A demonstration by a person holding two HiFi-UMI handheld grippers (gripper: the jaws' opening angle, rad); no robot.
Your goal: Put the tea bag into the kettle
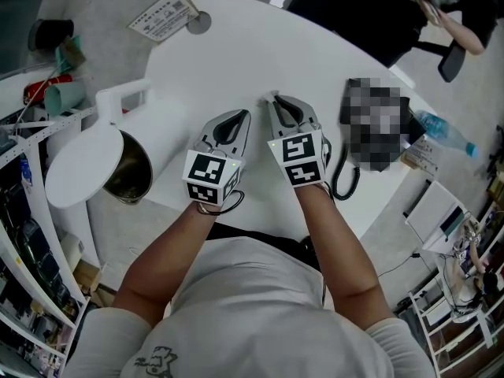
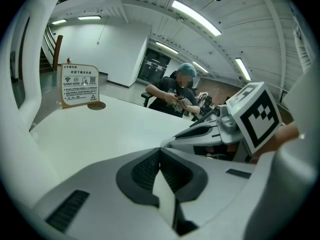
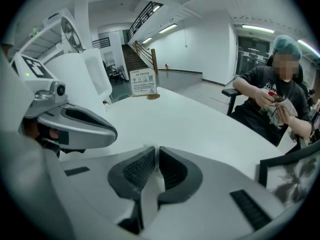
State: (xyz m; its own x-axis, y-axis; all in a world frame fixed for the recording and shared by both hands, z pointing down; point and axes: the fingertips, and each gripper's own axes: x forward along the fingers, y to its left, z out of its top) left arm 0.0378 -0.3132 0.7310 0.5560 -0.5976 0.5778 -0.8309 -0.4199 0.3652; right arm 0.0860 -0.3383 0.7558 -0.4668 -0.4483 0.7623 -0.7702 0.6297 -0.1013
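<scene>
The white kettle (image 1: 153,124) lies at the table's left edge, its lid (image 1: 81,169) swung open and its metal inside (image 1: 130,172) showing; its white body (image 3: 75,79) also fills the left of the right gripper view. Both grippers hover side by side over the table's middle. My right gripper (image 1: 273,101) is shut, and a small white scrap, the tea bag (image 3: 145,147), peeks out at its tip. My left gripper (image 1: 239,116) is shut with nothing between its pads. Most of the tea bag is hidden by the jaws.
A sign card (image 1: 163,16) and a round disc (image 1: 199,22) sit at the table's (image 1: 260,46) far side. A telephone with a coiled cord (image 1: 342,176) lies right of the grippers, with a water bottle (image 1: 445,132) beyond. A person (image 1: 378,6) sits across. Shelving (image 1: 31,211) stands left.
</scene>
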